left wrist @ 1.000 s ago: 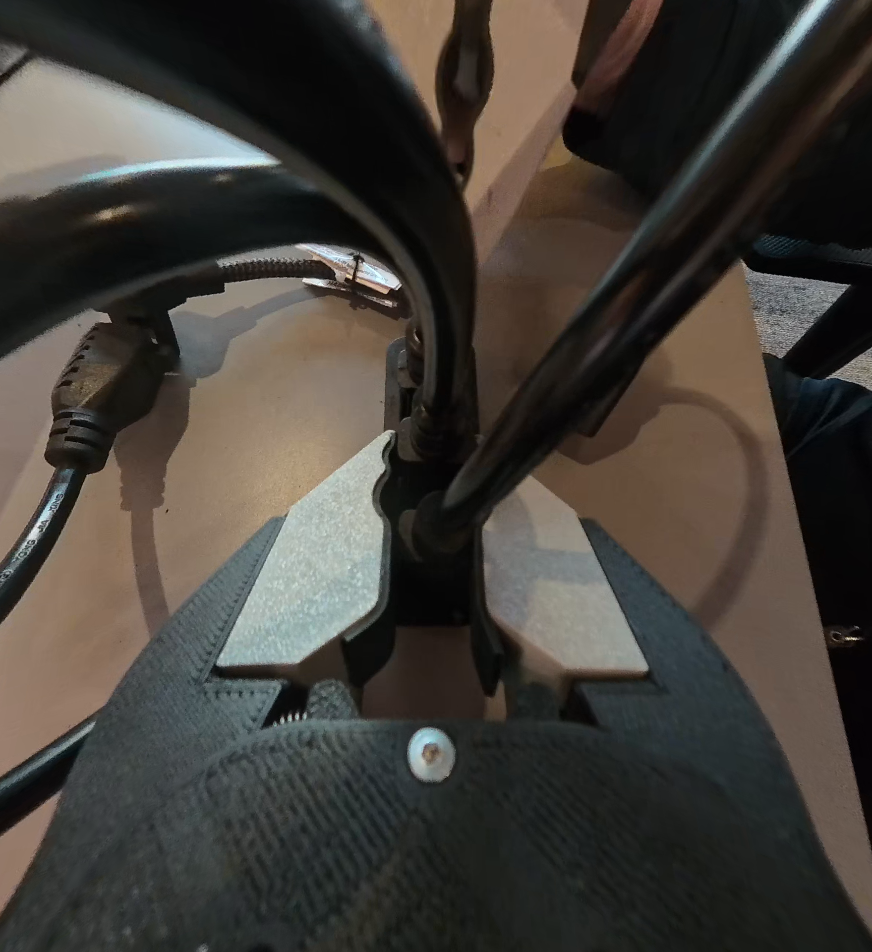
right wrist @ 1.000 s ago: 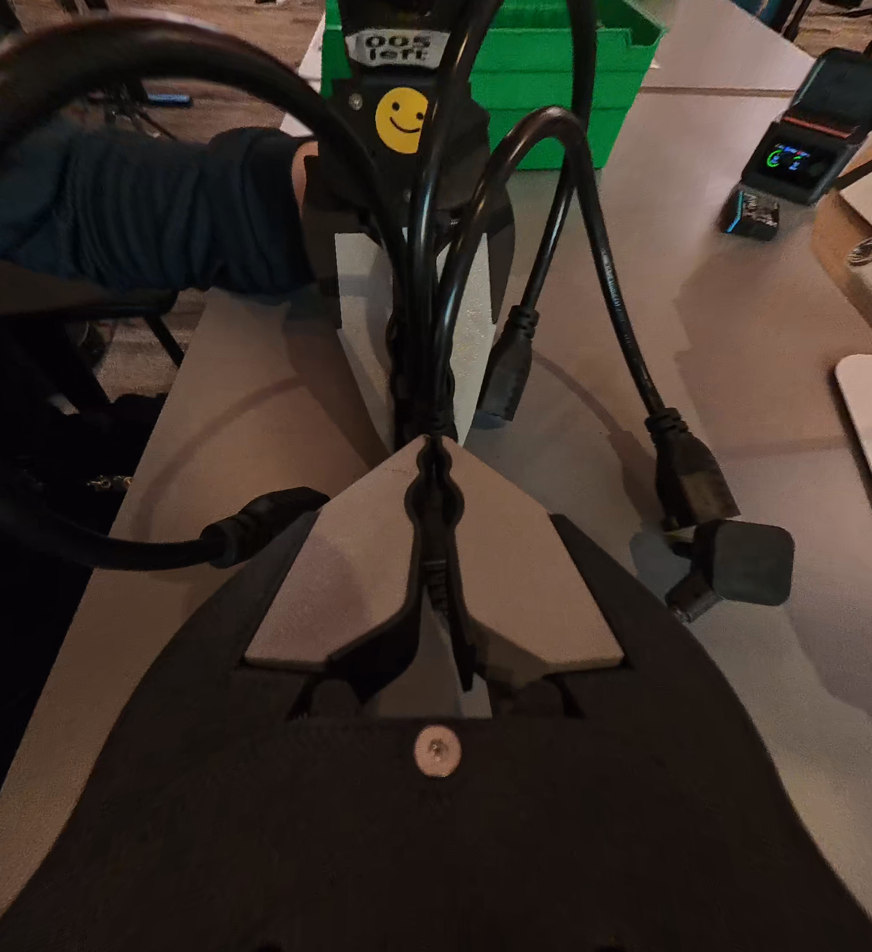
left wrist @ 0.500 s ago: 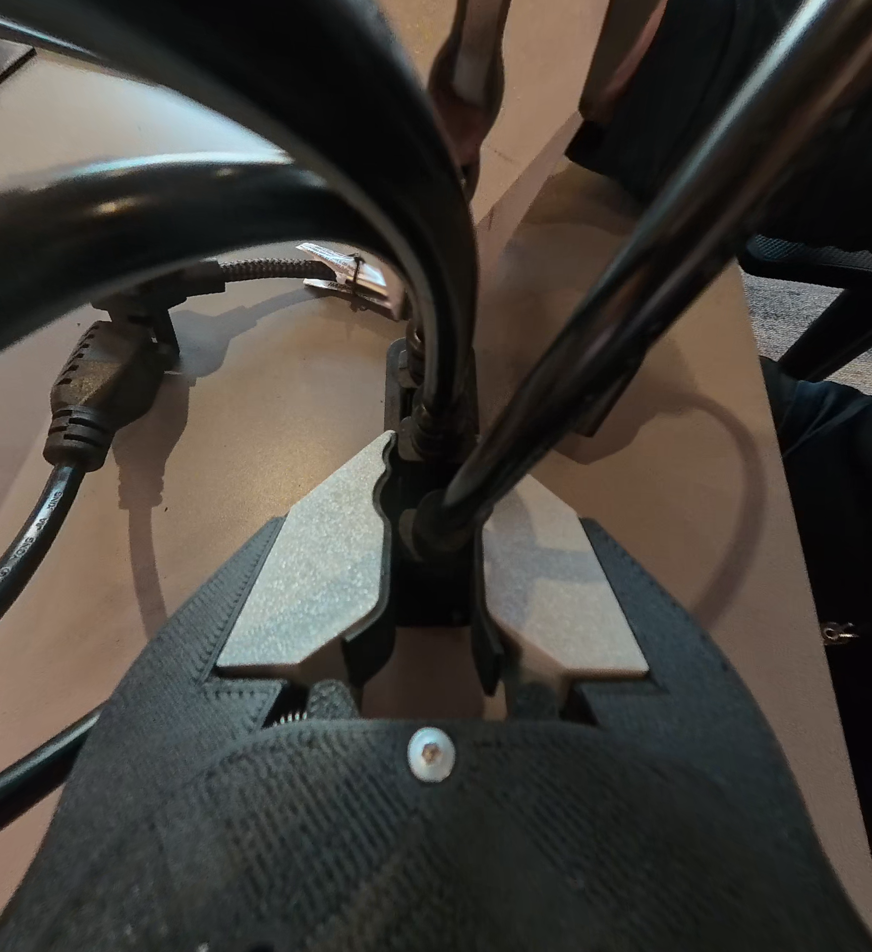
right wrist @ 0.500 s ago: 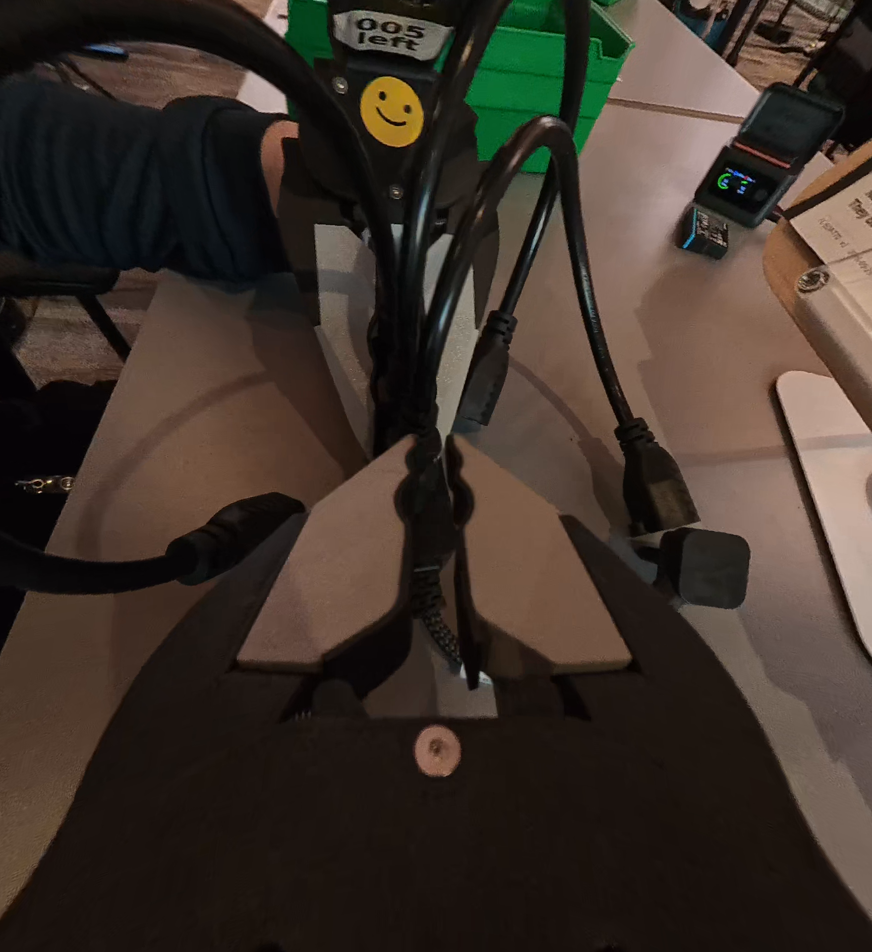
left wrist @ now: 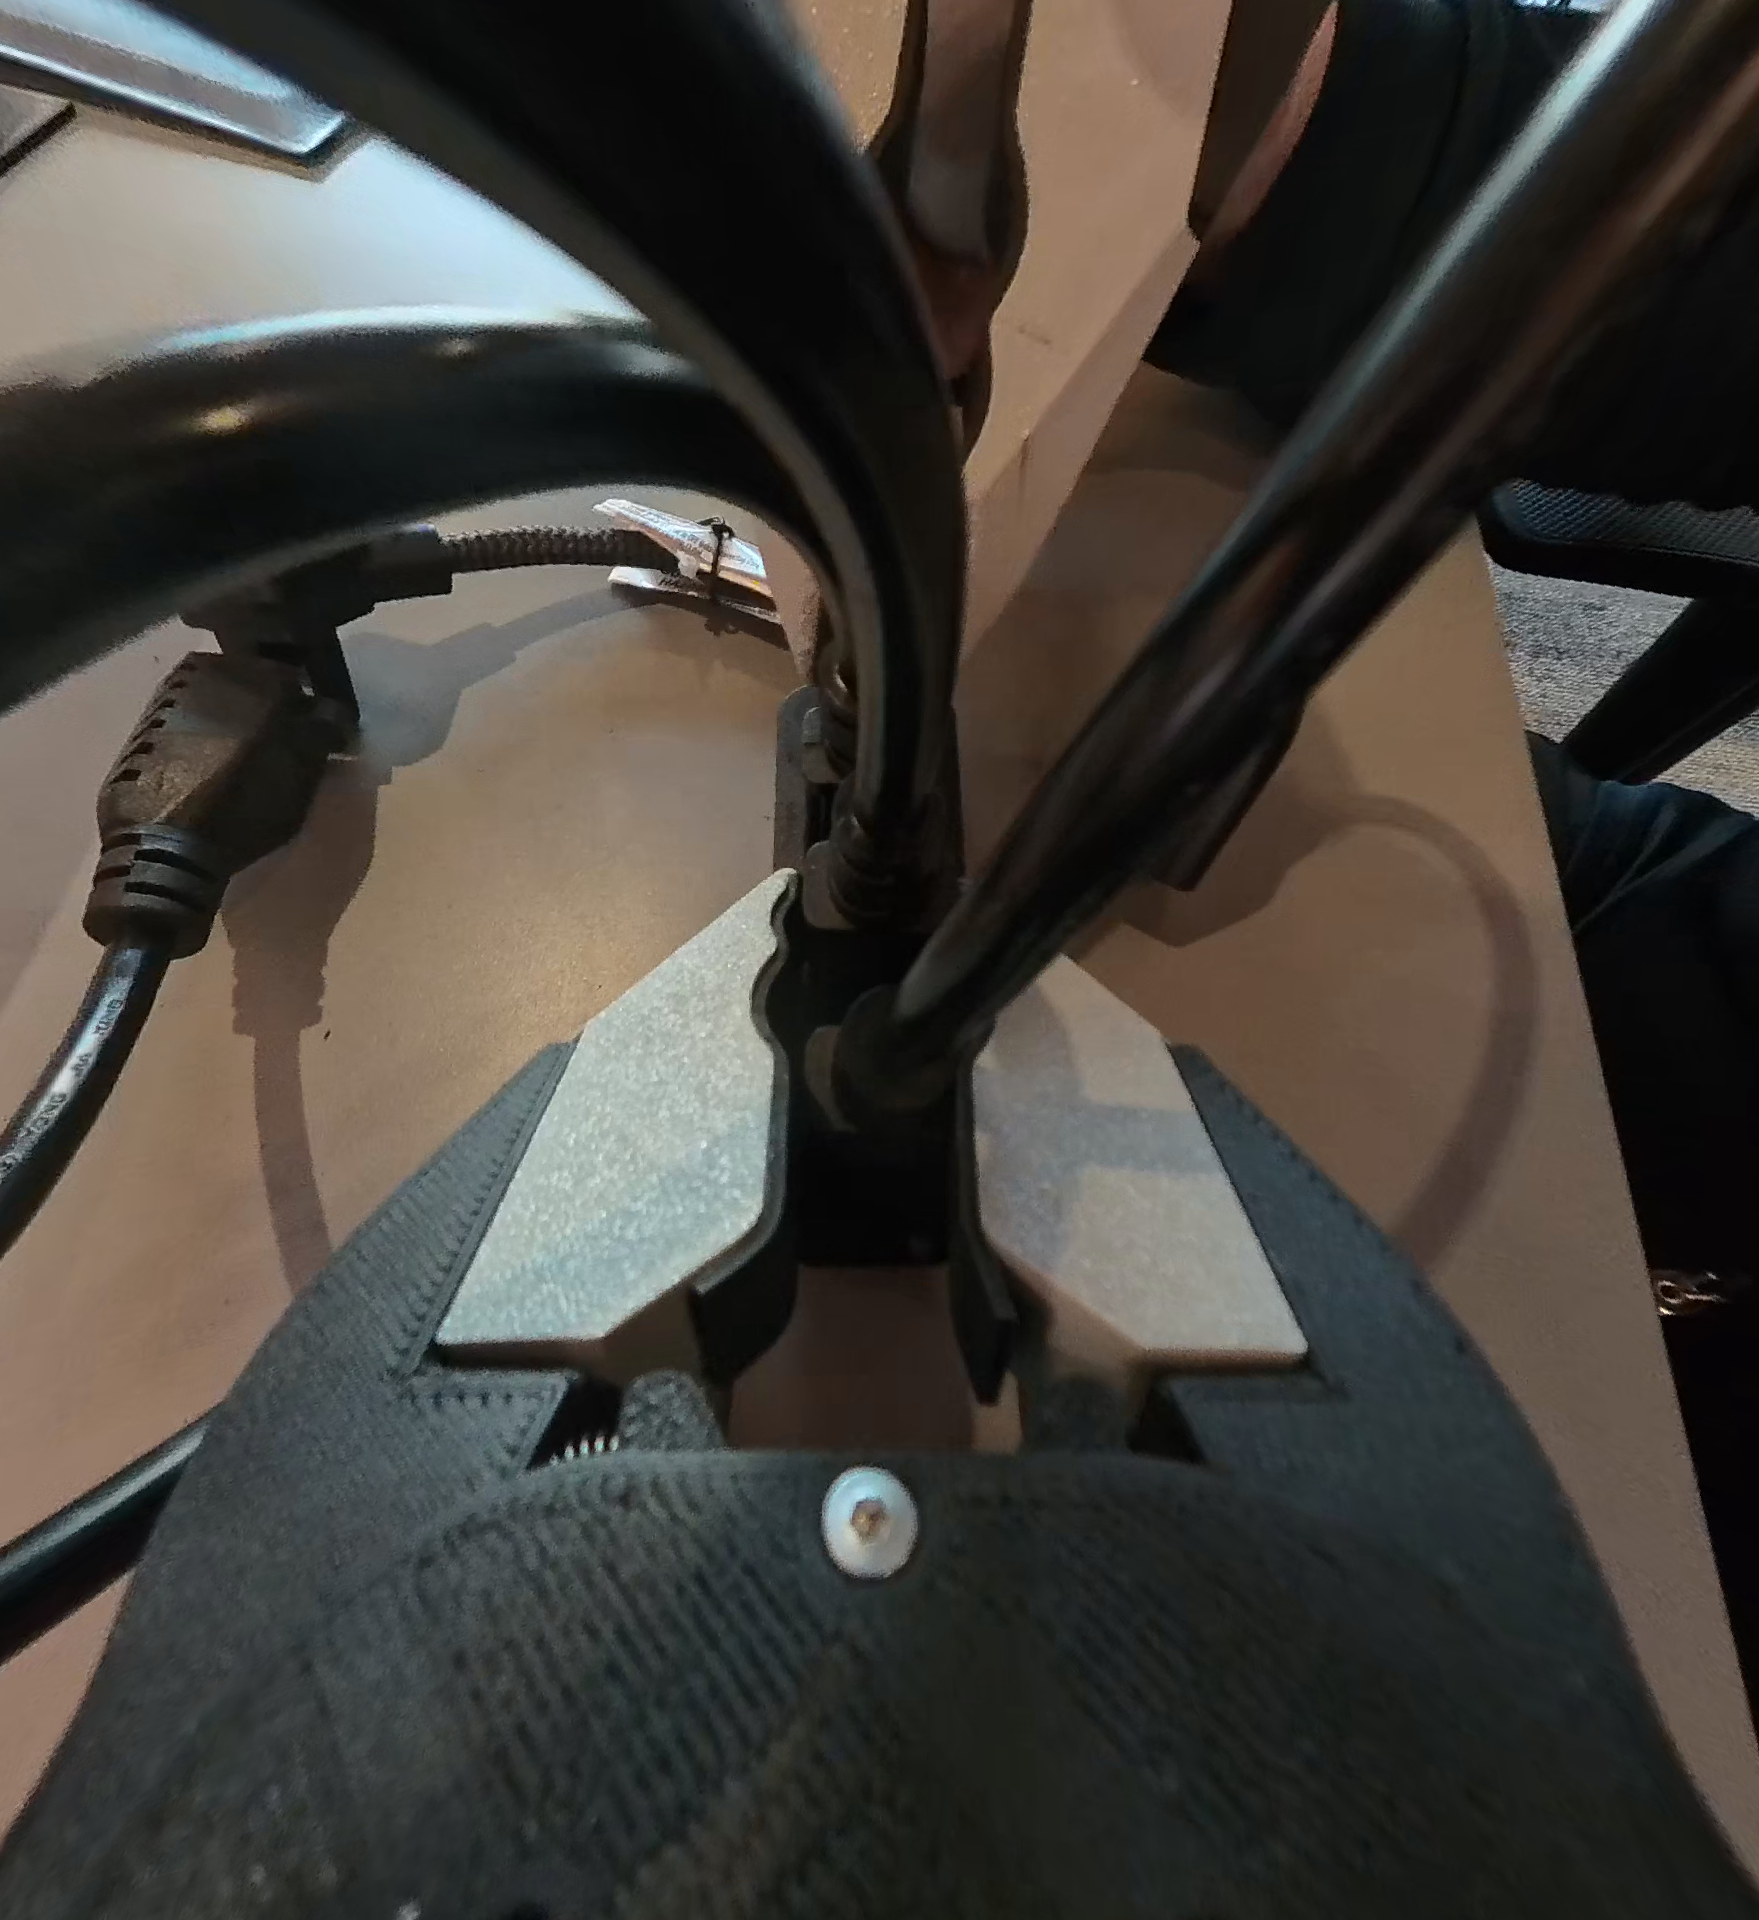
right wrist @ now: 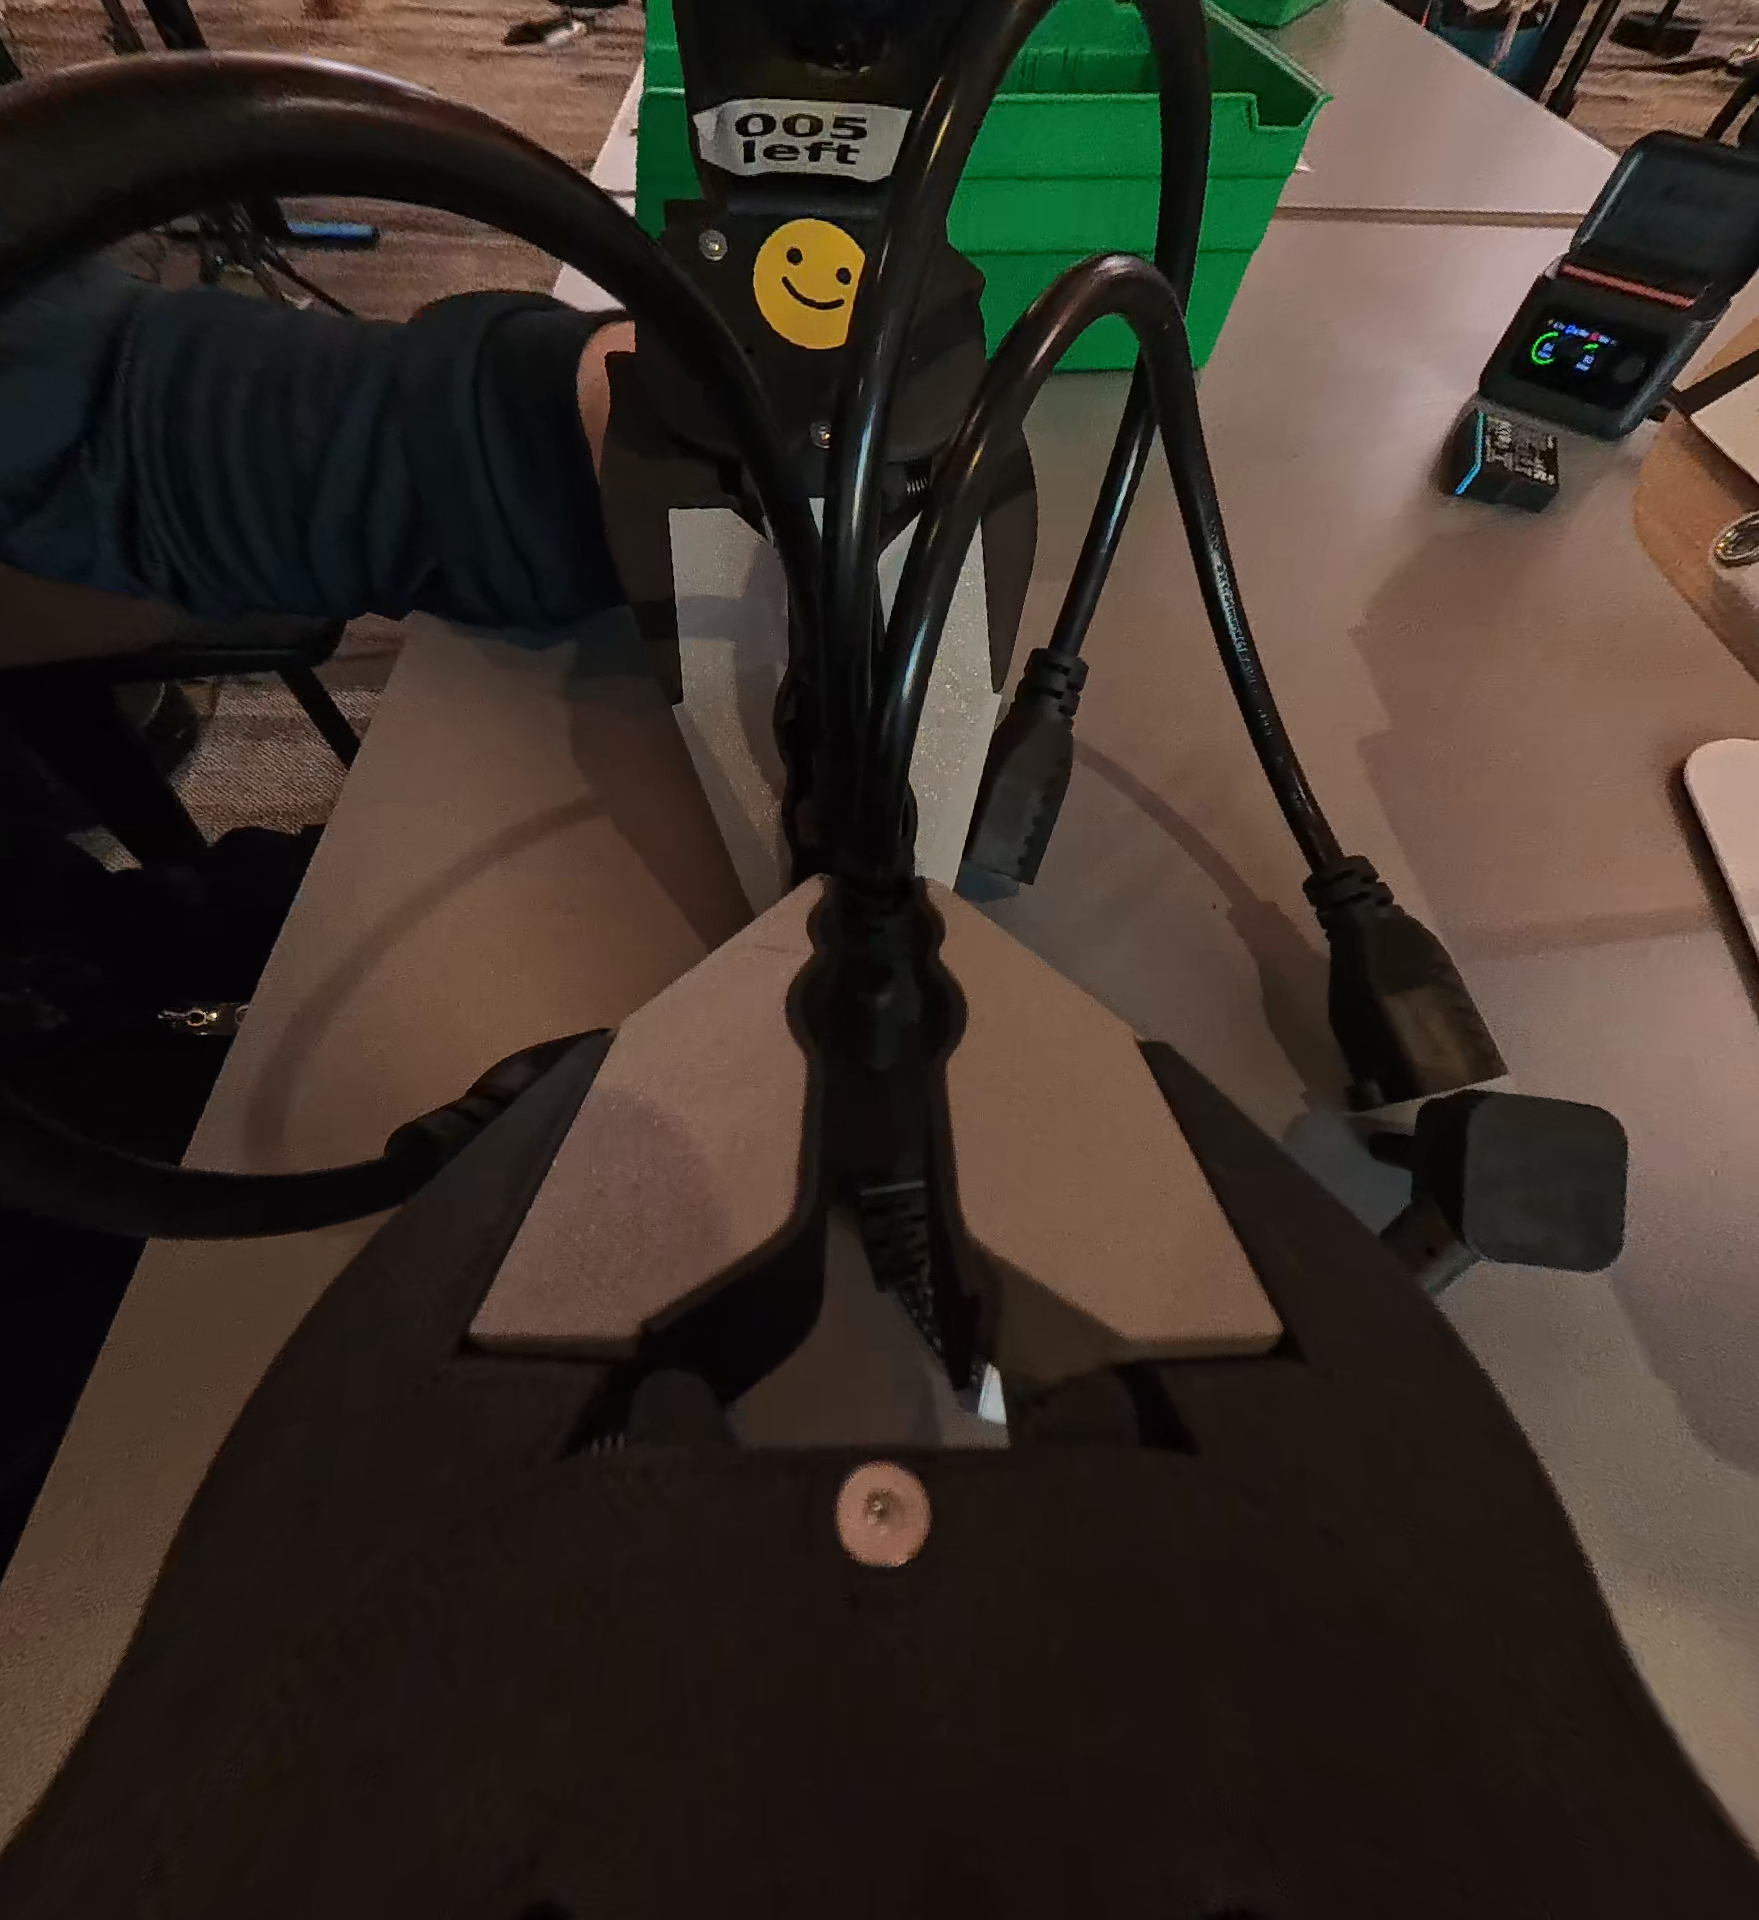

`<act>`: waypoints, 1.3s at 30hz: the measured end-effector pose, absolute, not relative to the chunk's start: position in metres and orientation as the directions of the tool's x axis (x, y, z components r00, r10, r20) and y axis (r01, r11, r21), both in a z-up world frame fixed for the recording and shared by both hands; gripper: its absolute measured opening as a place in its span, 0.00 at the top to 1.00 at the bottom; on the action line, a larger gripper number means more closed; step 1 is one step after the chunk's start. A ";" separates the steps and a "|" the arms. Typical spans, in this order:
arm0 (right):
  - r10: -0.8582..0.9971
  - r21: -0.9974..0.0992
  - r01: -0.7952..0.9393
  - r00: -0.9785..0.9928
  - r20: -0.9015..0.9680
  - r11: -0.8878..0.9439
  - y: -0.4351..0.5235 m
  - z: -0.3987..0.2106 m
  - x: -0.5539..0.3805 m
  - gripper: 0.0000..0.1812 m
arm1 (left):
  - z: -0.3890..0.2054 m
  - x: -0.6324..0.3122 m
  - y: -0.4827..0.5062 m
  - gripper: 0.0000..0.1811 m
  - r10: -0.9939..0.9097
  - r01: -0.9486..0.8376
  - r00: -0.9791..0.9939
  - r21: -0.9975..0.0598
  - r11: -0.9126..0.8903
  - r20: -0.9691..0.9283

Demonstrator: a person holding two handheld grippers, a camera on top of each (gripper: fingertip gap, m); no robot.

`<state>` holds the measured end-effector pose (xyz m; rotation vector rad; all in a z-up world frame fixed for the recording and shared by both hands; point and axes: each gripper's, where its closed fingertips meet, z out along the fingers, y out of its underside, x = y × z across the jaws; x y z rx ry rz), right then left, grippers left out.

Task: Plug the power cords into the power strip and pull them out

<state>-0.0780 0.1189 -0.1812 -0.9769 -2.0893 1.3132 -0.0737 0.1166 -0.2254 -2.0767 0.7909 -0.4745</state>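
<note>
A narrow black power strip (right wrist: 880, 997) is held off the table, black power cords (right wrist: 1228, 623) arching from its sockets.

- The power strip (right wrist: 833, 790) stands on the table (right wrist: 1322, 644) between the two grippers, which face each other along it.
- The left gripper (right wrist: 828, 582) sits at its far end, the right gripper (right wrist: 880, 997) at its near end.
- Power cords (right wrist: 1207, 582) rise from the strip and arch to both sides.
- Two loose plugs (right wrist: 1405, 987) lie on the table right of the strip.
- A bin (right wrist: 1093, 177) stands behind the left gripper.
- A small device (right wrist: 1602, 322) sits far right.
</note>
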 end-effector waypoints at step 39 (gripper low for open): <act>0.777 -0.888 0.286 -0.619 0.117 0.361 0.114 -0.184 -0.088 0.93 | -0.226 -0.074 0.119 0.86 -0.683 -0.363 0.729 -0.819 -0.444 0.047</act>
